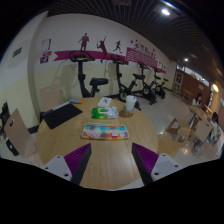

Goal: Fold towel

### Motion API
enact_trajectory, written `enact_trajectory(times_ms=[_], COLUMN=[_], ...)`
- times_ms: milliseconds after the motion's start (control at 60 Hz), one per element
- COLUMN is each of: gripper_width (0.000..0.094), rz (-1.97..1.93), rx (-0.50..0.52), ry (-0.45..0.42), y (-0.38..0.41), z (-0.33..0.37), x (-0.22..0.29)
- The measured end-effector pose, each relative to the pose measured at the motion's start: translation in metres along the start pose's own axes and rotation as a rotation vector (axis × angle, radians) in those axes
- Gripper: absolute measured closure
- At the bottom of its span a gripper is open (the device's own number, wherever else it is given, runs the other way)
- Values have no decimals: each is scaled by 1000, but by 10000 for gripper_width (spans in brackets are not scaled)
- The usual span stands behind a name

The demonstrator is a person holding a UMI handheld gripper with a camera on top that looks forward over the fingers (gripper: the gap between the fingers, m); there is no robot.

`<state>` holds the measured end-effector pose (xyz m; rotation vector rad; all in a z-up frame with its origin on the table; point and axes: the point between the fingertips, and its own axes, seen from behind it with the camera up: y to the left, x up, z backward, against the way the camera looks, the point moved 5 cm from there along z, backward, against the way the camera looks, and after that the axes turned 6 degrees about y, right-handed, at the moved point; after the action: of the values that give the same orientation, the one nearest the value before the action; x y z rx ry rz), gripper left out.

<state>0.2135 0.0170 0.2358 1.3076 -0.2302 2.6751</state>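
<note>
My tongs held high over round wooden table, fingers spread wide, gripping nothing. Purple pads flank bare tabletop. Folded multicoloured towel lies flat well ahead, between finger lines. Beyond it green-white packet (contents unclear), white container. Exercise bikes line far wall.

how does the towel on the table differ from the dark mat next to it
The towel is multicoloured and patterned, lying just ahead of the open gripper. The dark mat is plain black, looks larger, and sits at the table's far left edge, beyond the towel. Both lie flat on the wooden table.
</note>
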Motion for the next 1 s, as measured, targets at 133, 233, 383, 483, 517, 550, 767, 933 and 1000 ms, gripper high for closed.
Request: enact_trajectory(times_ms=[133, 233, 383, 483, 517, 550, 767, 933, 1000], gripper_width=[75, 74, 73, 78, 78, 80, 79, 86, 86], rz=[20, 26, 53, 56, 57, 60, 72, 44, 26], rx=[30, 66, 109, 111, 111, 109, 70, 53, 48], ry=[2, 18, 18, 24, 29, 34, 54, 96, 107], y=[27, 57, 104, 130, 137, 143, 167, 174, 175], z=[-7, -20, -55, -85, -96, -107, -190, -259, -283], x=[1, 4, 10, 13, 14, 14, 11, 5, 5])
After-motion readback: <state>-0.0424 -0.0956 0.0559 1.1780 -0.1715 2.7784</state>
